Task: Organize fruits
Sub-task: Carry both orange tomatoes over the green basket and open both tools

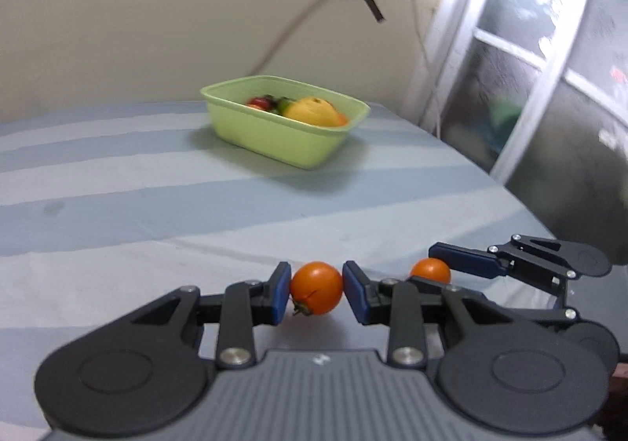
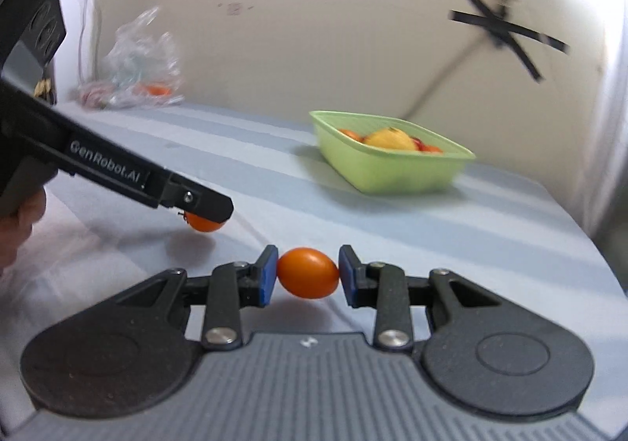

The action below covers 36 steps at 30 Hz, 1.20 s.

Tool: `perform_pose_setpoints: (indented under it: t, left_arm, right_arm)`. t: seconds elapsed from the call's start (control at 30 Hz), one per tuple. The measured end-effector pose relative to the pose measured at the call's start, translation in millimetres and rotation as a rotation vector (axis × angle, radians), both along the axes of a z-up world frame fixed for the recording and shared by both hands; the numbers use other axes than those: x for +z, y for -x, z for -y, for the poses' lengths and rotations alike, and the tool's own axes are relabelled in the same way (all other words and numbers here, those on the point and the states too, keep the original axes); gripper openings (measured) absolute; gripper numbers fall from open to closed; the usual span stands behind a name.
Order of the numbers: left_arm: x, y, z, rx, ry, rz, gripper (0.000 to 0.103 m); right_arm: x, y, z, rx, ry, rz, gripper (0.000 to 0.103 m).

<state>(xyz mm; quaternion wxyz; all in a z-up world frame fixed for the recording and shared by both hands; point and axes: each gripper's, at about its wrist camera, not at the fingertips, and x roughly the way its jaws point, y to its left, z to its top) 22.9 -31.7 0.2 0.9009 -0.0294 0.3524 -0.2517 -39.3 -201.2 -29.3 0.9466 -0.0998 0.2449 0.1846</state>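
Observation:
My left gripper [image 1: 316,292] is shut on a round orange tomato [image 1: 314,286] with a small stem, held just above the striped cloth. My right gripper [image 2: 308,279] is shut on an oval orange tomato [image 2: 310,272]. Each view shows the other gripper beside it: the right gripper [image 1: 433,273] with its tomato [image 1: 429,269], and the left gripper [image 2: 210,211] with its tomato [image 2: 204,224] under the finger. A light green tub [image 1: 274,139] [image 2: 392,176] stands further back on the cloth. It holds a yellow fruit [image 1: 314,112] [image 2: 390,139] and small red and orange fruits.
A blue striped cloth [image 1: 117,213] covers the table. A crumpled clear plastic bag [image 2: 141,64] lies at the far left by the wall. A hand [image 2: 15,223] holds the left gripper. A window frame [image 1: 530,88] runs past the table's right edge.

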Motion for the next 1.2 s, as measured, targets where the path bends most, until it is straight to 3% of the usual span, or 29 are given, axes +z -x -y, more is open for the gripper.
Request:
perform_pose_setpoints:
  t: [0.3,0.73,0.9,0.97,1.0,1.03,1.2]
  left_arm:
    - [-9.7,17.4,25.3,0.008,-0.091,0.031,0.032]
    - [-6.6,27.7,26.5,0.02,-0.131,0.05,0.036]
    - [-8.1,23.8,27.7,0.016,-0.13,0.041,0.035]
    - [-9.8,22.9,27.6,0.007,-0.124,0.034,0.03]
    - [-10.3,23.0,27.6,0.006,-0.123,0.038,0.03]
    - [-10.7,22.7,27.6,0.004,-0.122,0.04,0.03]
    - [-1.1,11.8,23.2,-0.02,-0.067,0.028,0.03]
  right_arm:
    - [-8.0,12.9,5.0,-0.015,-0.023,0.011,0.04]
    - [-11.8,28.2,14.9,-0.005,-0.009,-0.017,0.046]
    - [-12.2,30.6,14.2,-0.009,0.007,-0.005,0.046]
    - [-12.1,30.4,13.3,-0.015,0.002,-0.011,0.046]
    - [-12.6,29.1,13.9,-0.014,0.0,-0.02,0.045]
    - [-13.7,28.6,12.9,-0.013,-0.001,-0.028,0.036]
    - [-10.6,22.4,17.4,-0.009,-0.042,-0.029,0.035]
